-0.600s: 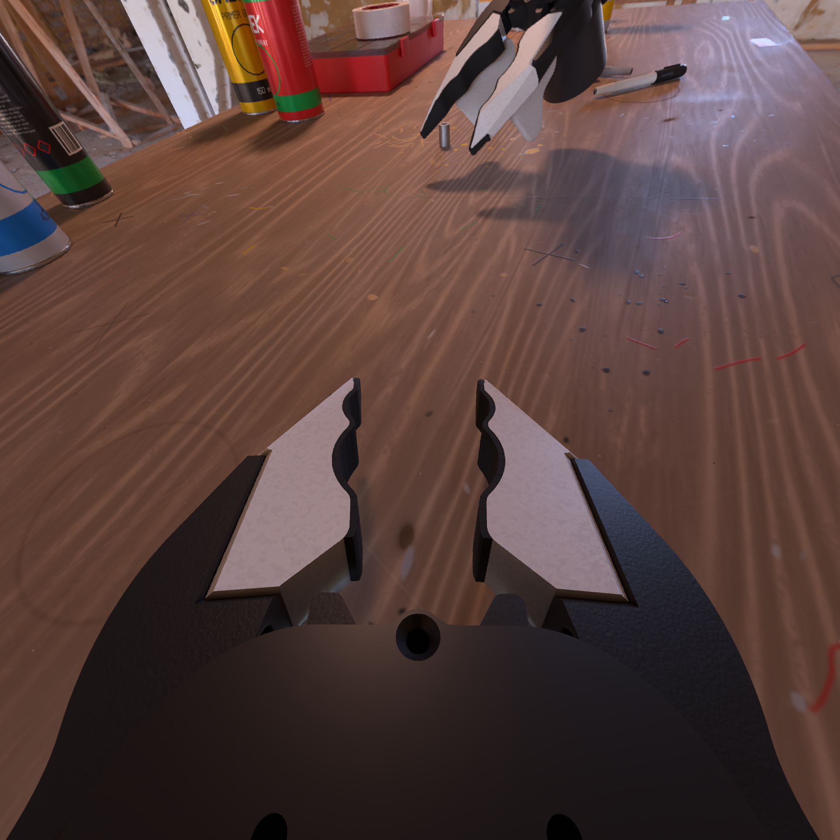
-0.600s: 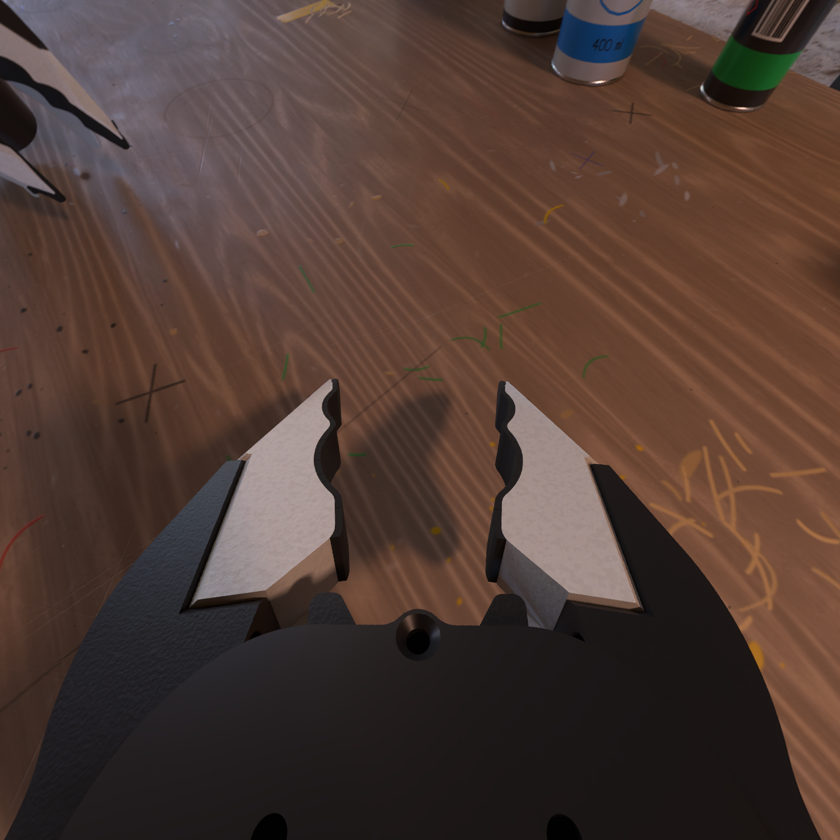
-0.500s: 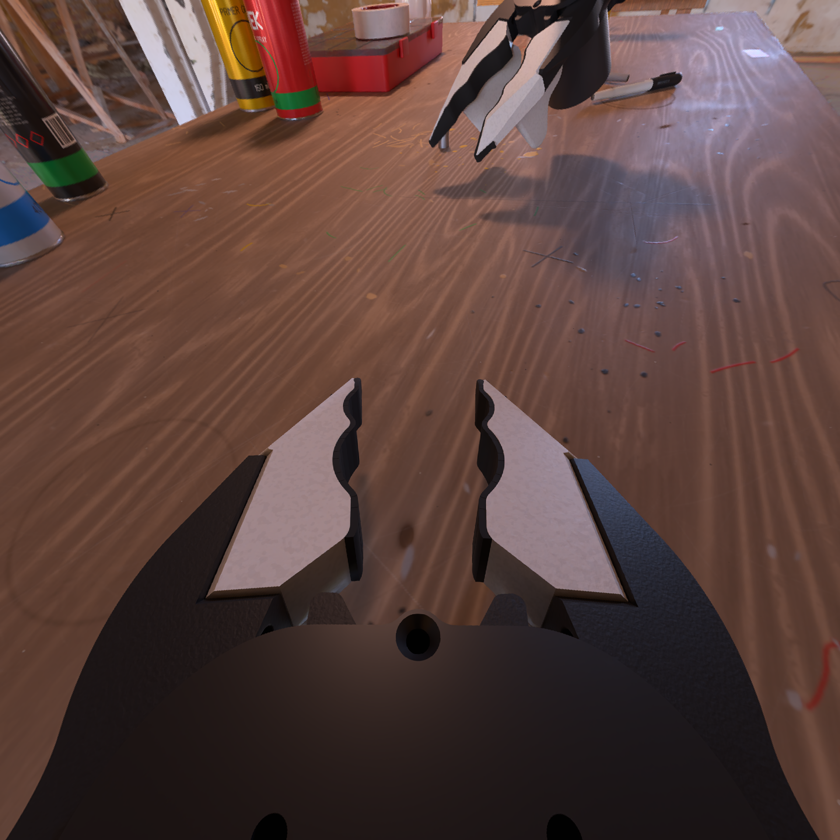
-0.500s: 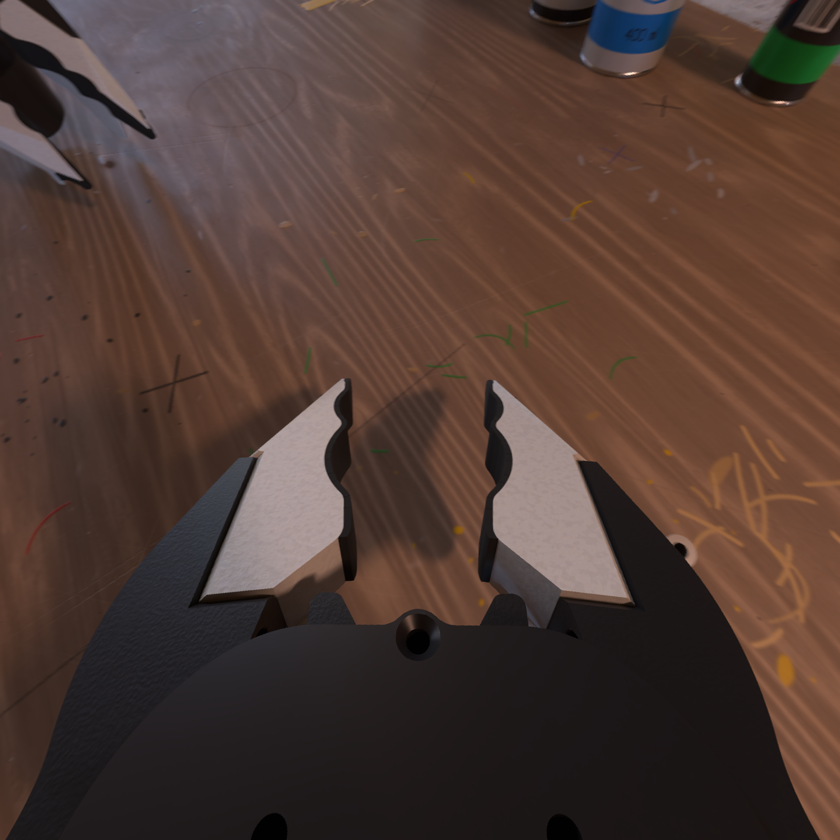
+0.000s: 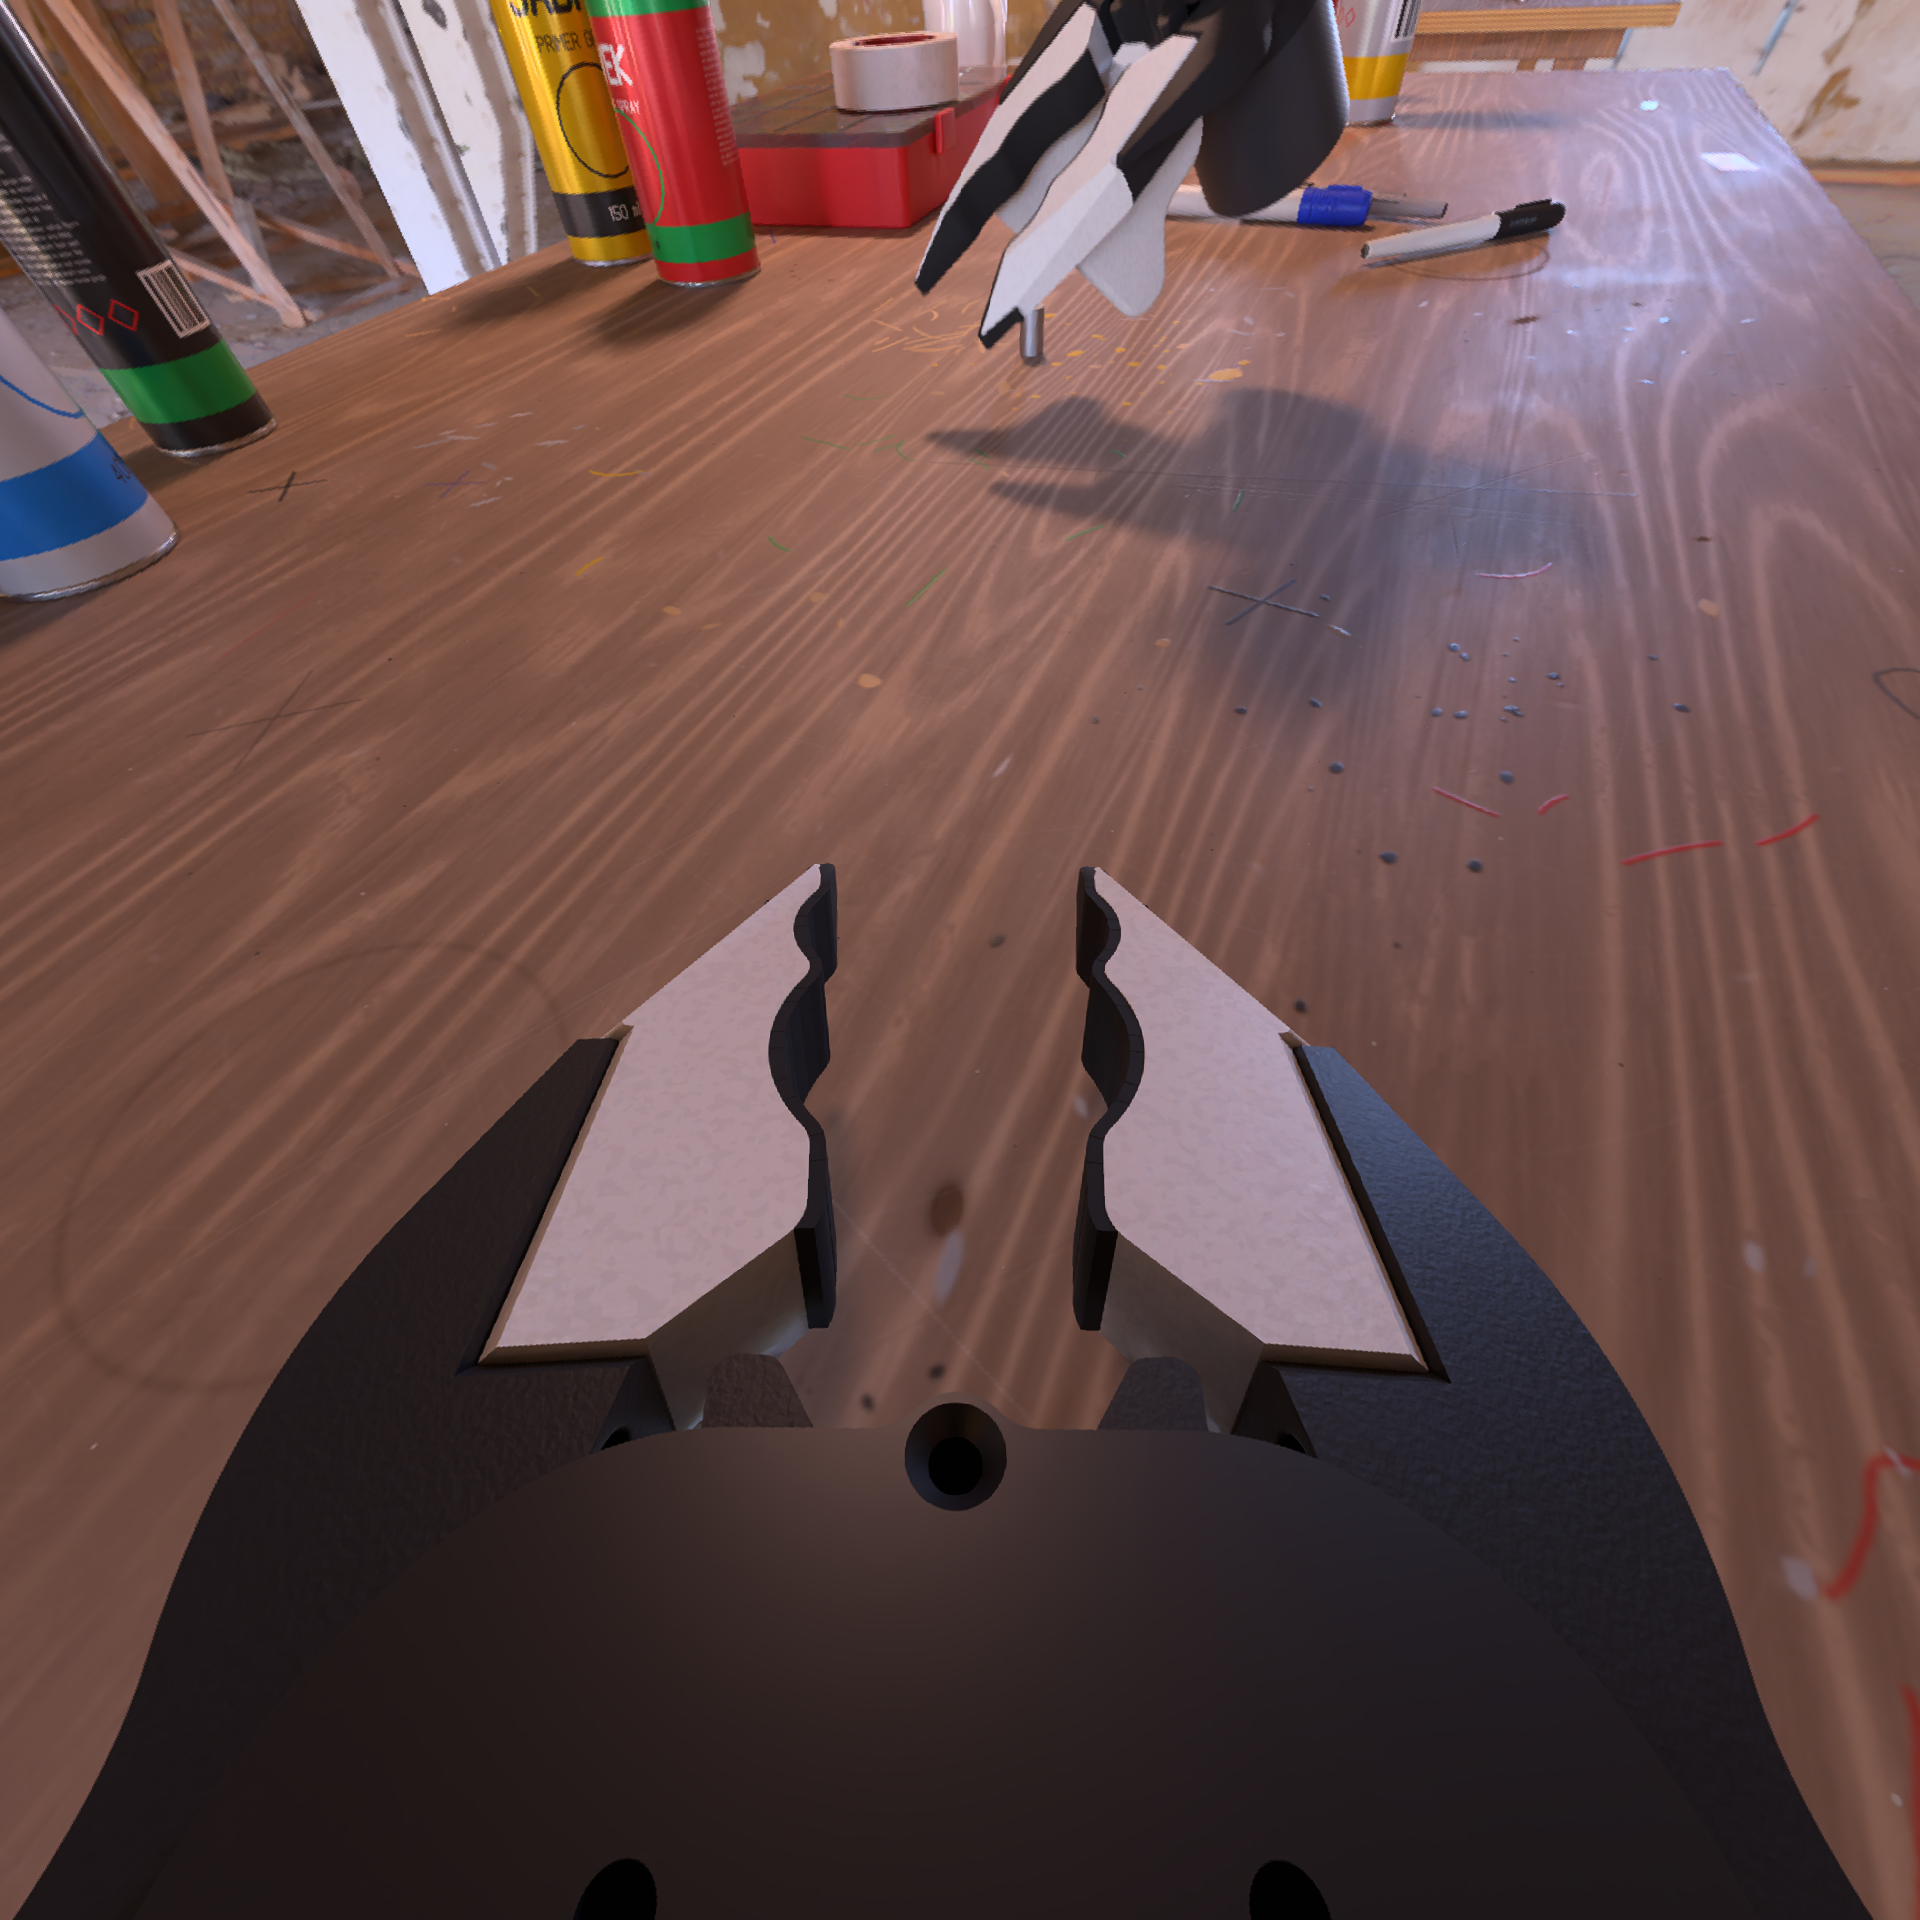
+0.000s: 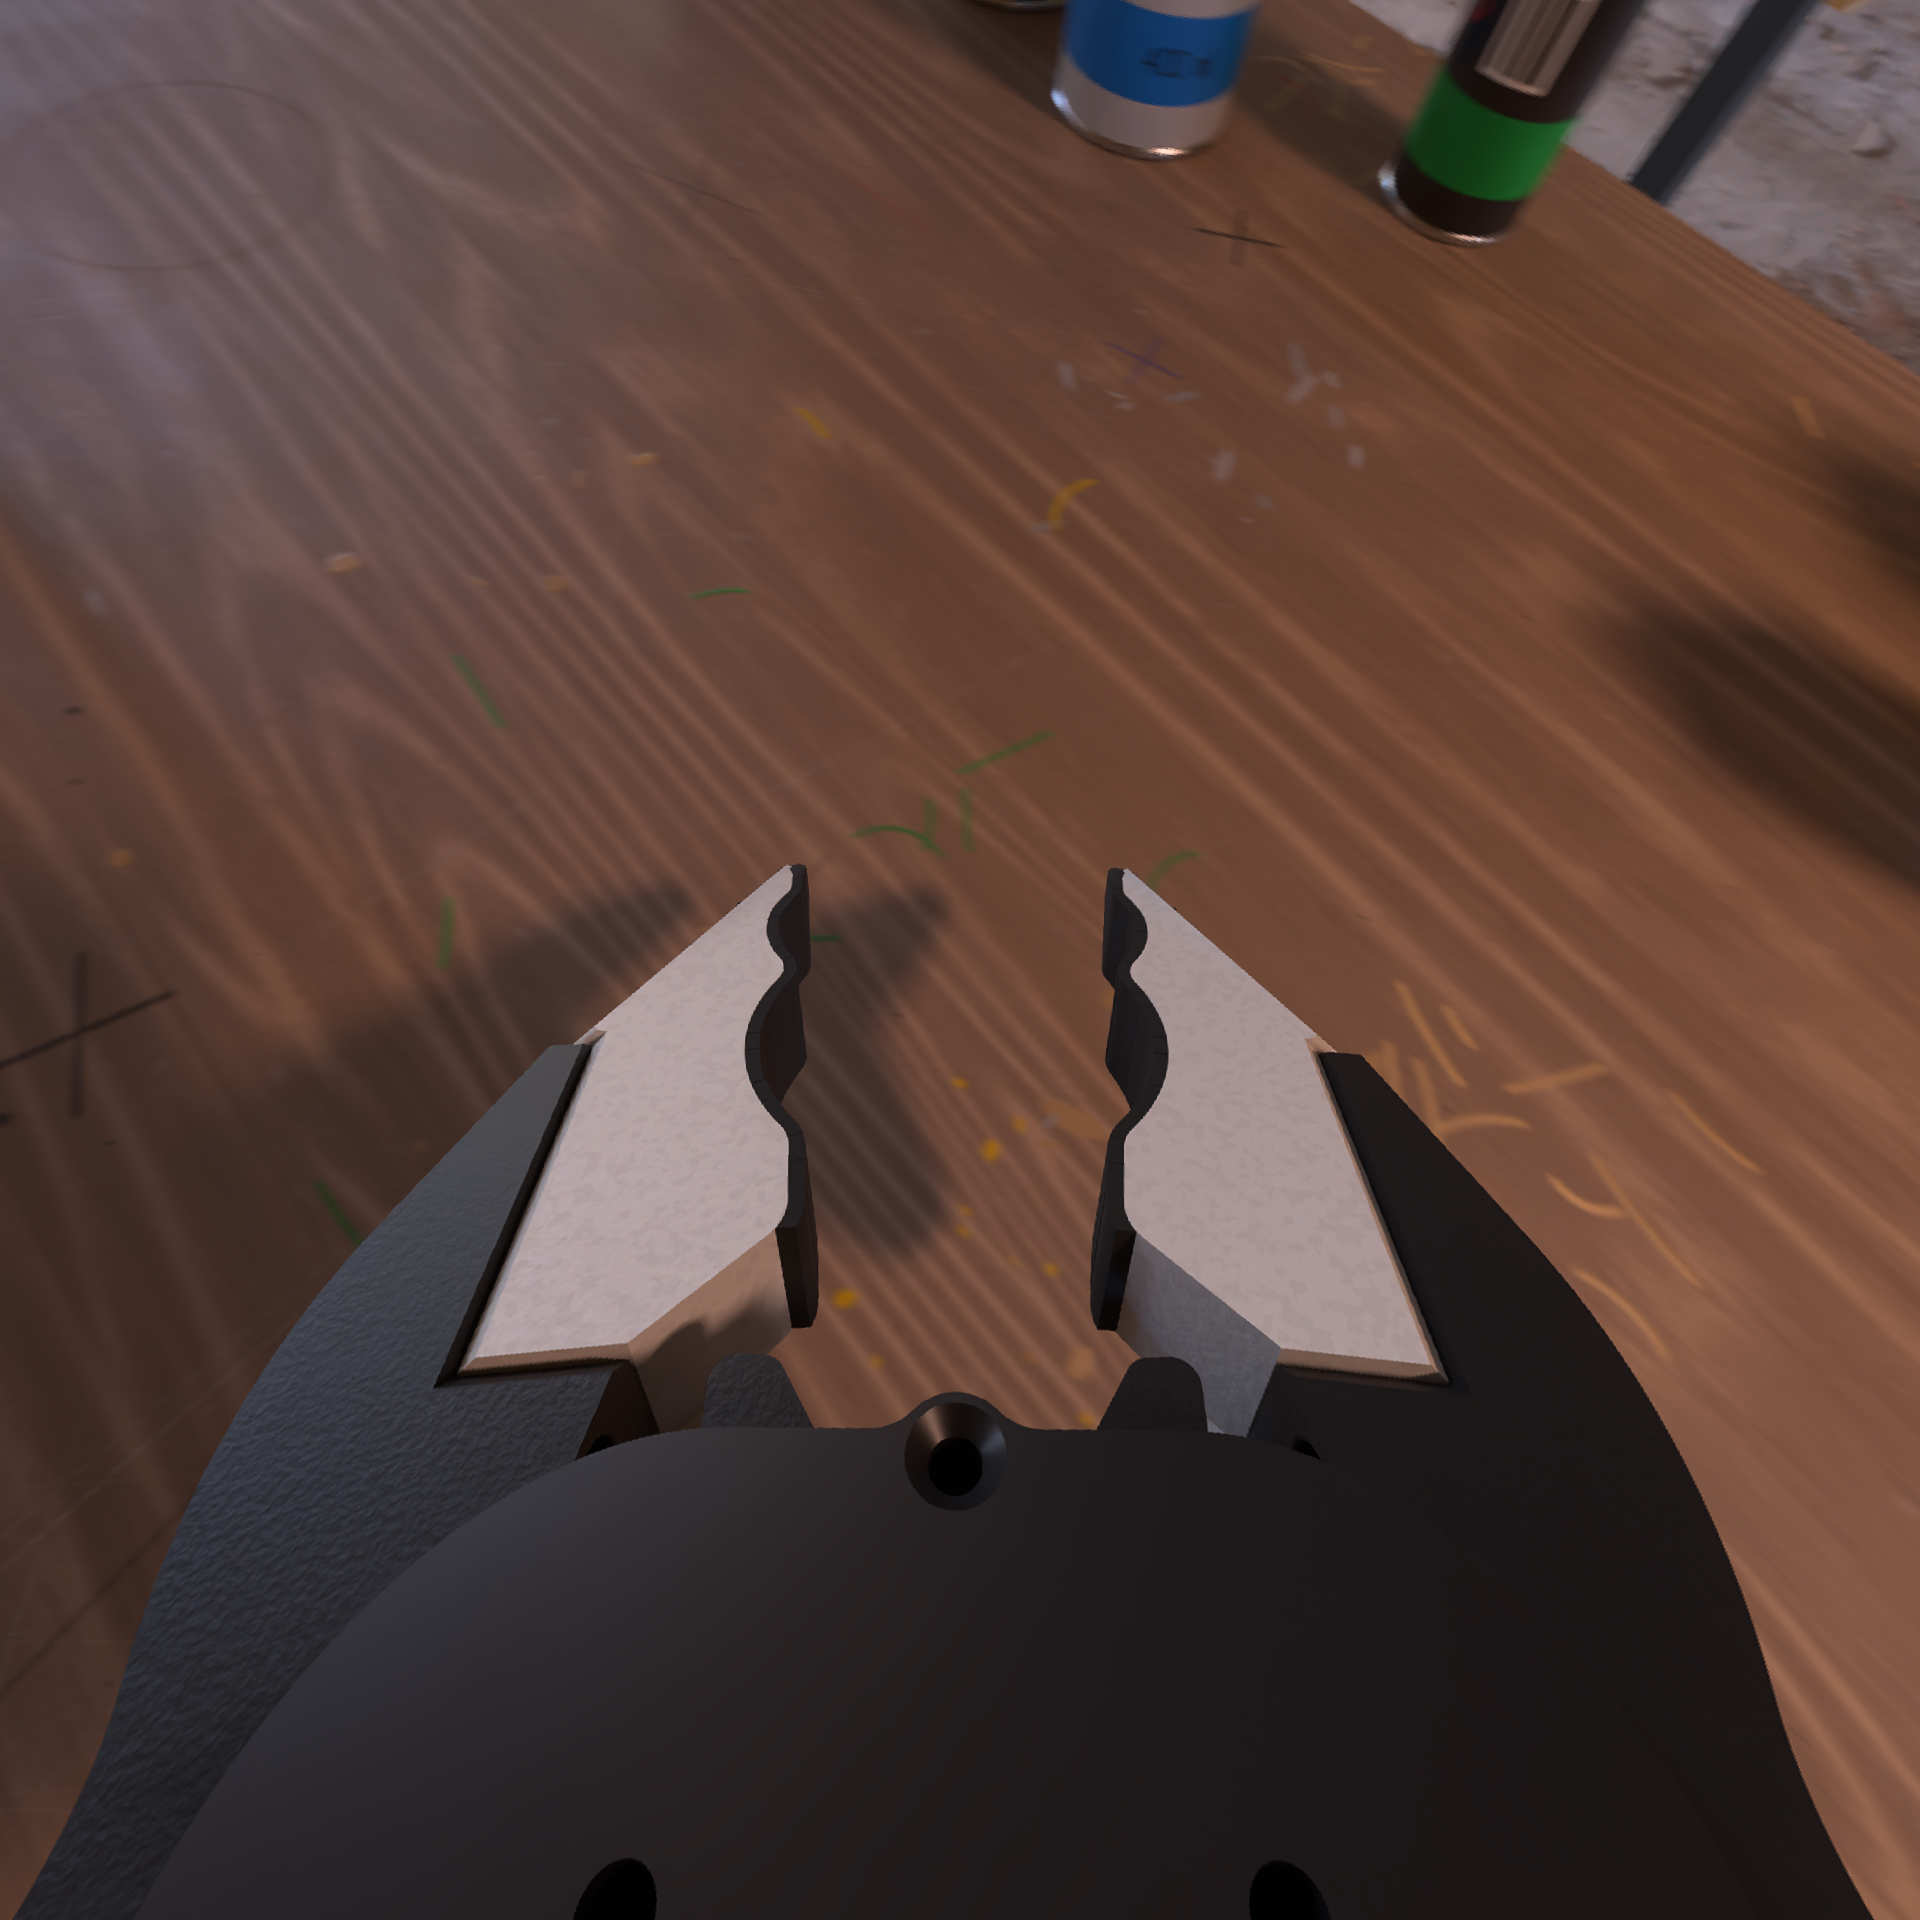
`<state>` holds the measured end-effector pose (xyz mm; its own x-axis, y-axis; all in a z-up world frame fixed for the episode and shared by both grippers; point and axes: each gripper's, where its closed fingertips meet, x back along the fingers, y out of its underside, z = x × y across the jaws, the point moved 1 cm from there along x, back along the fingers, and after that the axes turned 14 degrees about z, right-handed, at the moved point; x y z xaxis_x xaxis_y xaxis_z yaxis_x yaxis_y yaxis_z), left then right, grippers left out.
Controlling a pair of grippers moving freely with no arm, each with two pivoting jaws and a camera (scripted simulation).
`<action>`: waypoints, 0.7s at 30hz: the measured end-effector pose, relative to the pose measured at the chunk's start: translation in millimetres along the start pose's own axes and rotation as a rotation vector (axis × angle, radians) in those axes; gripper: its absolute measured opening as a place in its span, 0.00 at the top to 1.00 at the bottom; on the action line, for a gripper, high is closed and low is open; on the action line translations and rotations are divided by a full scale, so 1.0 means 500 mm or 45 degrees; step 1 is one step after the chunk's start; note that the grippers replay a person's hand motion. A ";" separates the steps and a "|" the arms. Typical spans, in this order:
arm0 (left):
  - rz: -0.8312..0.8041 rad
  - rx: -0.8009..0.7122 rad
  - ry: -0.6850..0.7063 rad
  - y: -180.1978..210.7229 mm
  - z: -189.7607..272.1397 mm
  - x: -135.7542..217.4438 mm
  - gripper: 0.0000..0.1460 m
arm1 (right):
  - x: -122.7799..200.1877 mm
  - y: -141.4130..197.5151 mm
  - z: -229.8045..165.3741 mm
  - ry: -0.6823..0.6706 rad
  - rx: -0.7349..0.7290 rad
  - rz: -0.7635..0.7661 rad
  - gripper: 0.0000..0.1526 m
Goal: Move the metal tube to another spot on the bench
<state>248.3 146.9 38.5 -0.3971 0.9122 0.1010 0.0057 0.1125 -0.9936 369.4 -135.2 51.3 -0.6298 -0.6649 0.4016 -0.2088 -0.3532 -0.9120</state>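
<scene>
Your left wrist view looks low and forward along the left hand-held gripper (image 5: 954,883) down the length of the desk (image 5: 520,779), reaching its far end at the top of the frame. The right hand-held gripper (image 5: 971,312) shows far off, upper centre. Your right wrist view sits closer to the wood, tilted down past its own fingers (image 6: 665,1091). Both views share the blue-and-white can (image 5: 62,499) (image 6: 1148,73) and the black-and-green can (image 5: 156,343) (image 6: 1481,156): upper left in one, upper right in the other.

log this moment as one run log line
small grey metal tube: upright on wooden bench | right gripper: open, beside tube, empty | left gripper: open, empty
</scene>
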 end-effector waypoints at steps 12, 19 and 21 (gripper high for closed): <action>-0.011 0.009 -0.017 0.002 -0.005 -0.006 0.69 | 0.115 0.065 0.113 0.153 -0.142 -0.118 0.86; -0.037 -0.025 -0.017 0.006 0.004 -0.013 0.69 | 0.103 0.103 0.120 0.136 -0.190 -0.217 0.83; -0.042 -0.036 -0.017 0.007 0.006 -0.014 0.69 | 0.101 0.113 0.123 0.139 -0.192 -0.246 0.84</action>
<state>248.3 139.8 34.2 -0.4095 0.9026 0.1329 0.0179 0.1536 -0.9880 372.0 -229.1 25.2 -0.6427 -0.5168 0.5656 -0.4371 -0.3590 -0.8246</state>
